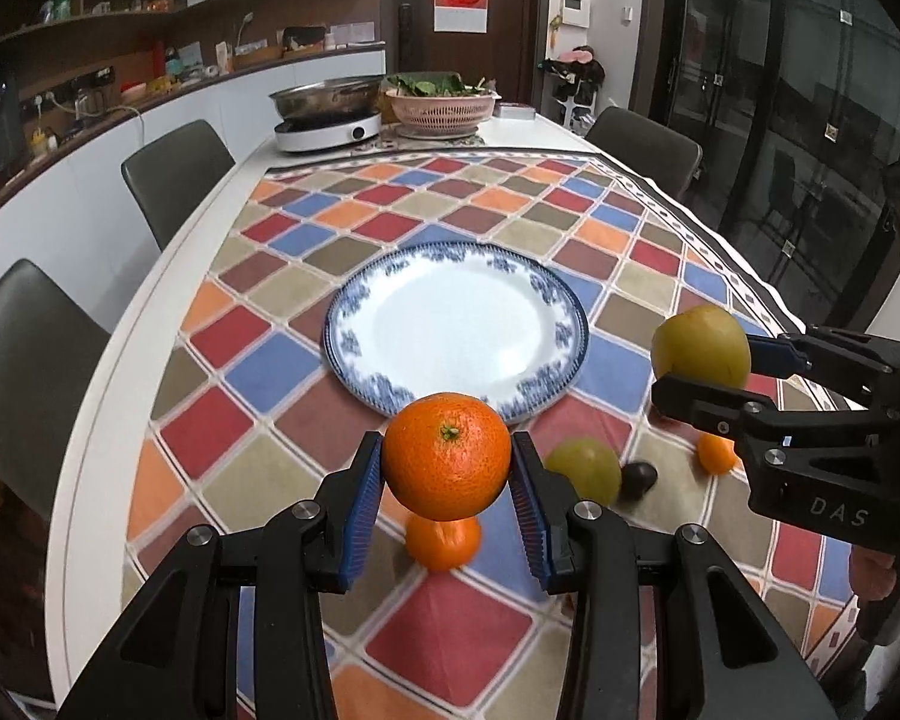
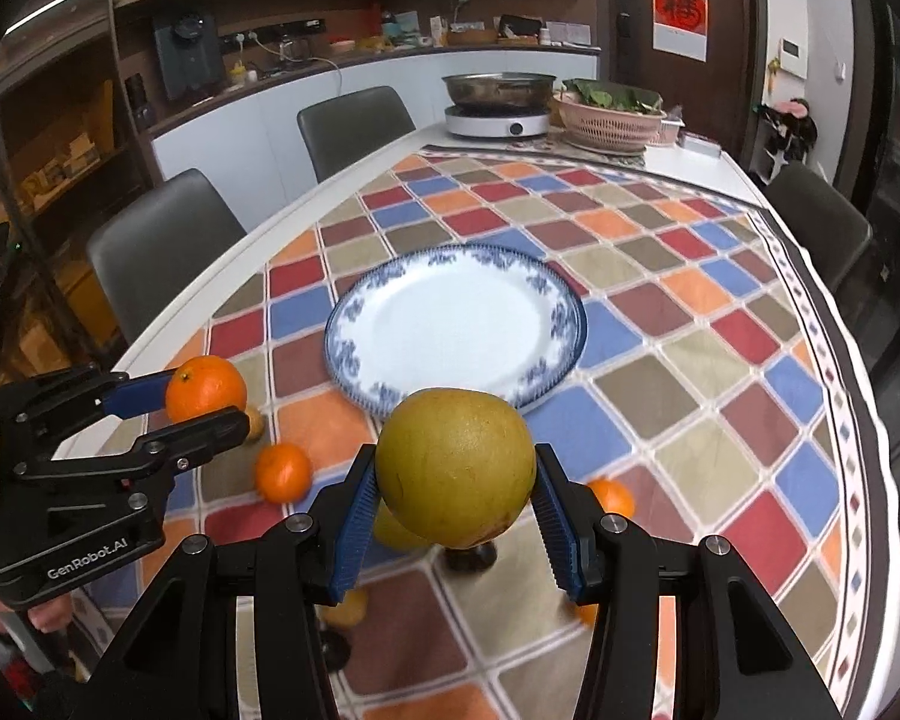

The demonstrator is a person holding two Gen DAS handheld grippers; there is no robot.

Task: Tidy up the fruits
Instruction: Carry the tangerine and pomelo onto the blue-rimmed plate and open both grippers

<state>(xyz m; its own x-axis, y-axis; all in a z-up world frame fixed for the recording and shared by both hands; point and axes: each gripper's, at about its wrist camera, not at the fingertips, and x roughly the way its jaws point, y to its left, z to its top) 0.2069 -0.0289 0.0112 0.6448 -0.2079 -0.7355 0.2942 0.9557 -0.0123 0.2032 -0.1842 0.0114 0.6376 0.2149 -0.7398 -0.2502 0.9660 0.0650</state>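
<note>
My left gripper (image 1: 447, 468) is shut on an orange (image 1: 446, 455) and holds it above the cloth, just short of the near rim of the blue-and-white plate (image 1: 456, 276). It also shows in the right wrist view (image 2: 207, 399). My right gripper (image 2: 455, 495) is shut on a yellow-green pear (image 2: 455, 468), also raised near the plate (image 2: 450, 276); from the left wrist view it is at the right (image 1: 699, 363). The plate holds nothing.
Loose fruit lies on the checked tablecloth near me: oranges (image 1: 443, 543) (image 1: 716, 453), a green pear (image 1: 588, 468), a dark fruit (image 1: 639, 477). At the far end stand an induction cooker with a steel pot (image 1: 327, 99) and a pink basket of greens (image 1: 441, 102). Chairs surround the table.
</note>
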